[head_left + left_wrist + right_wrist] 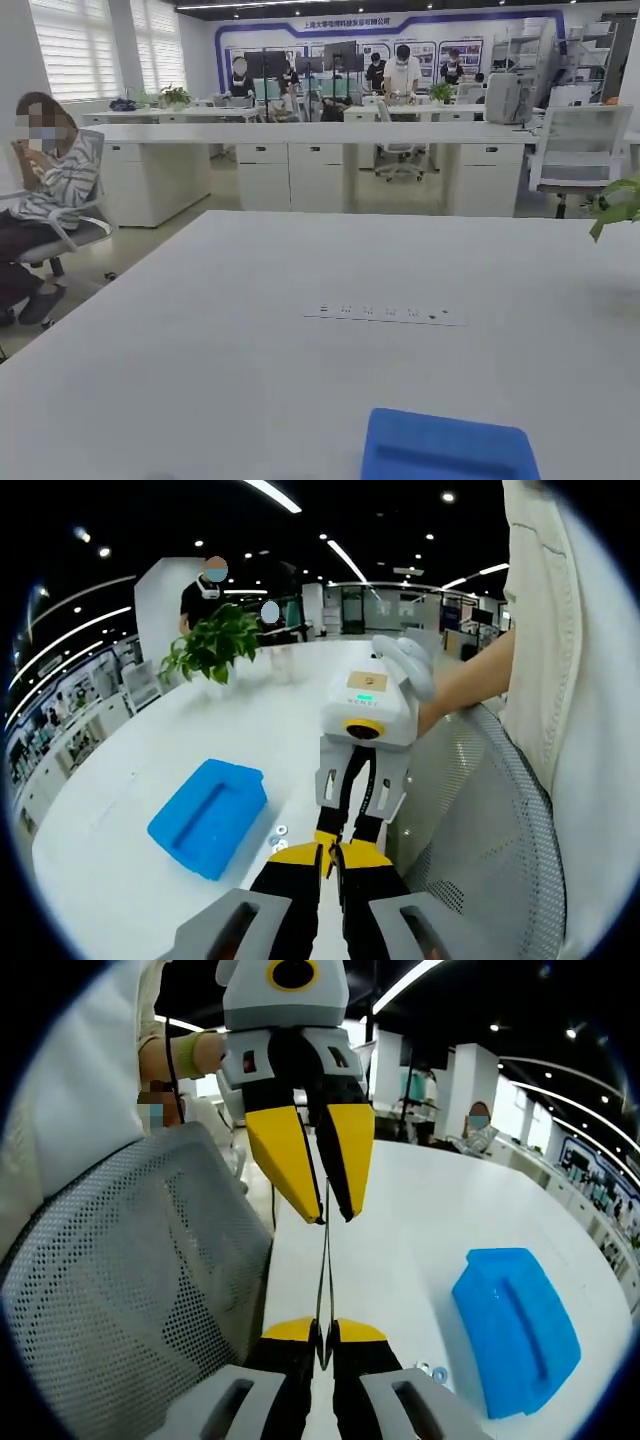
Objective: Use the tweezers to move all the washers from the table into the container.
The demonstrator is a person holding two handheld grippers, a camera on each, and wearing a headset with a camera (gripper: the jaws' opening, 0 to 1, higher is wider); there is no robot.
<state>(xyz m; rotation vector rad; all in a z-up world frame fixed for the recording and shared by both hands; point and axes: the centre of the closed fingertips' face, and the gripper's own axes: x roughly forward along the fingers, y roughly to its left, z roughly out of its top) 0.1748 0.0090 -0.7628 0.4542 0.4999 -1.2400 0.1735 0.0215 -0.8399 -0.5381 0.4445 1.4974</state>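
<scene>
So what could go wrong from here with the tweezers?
1. The left gripper and right gripper both seem to pinch the tweezers at the table edge, beside a mesh chair; a loose handover may drop them.
2. The washers are tiny, beside the container; a poor pinch could flick them away.

The table (250, 380) has a smooth, matt white top, and the container (448, 450) looks like blue plastic with a dull, faintly satin skin. The tweezers (324, 1280) are thin bare metal with a grey gleam, and the washers (438, 1372) look like bright metal. The left gripper (333, 1220) has glossy yellow plastic jaws under a smooth pale shell, while the chair back (130, 1260) is coarse grey mesh.
</scene>
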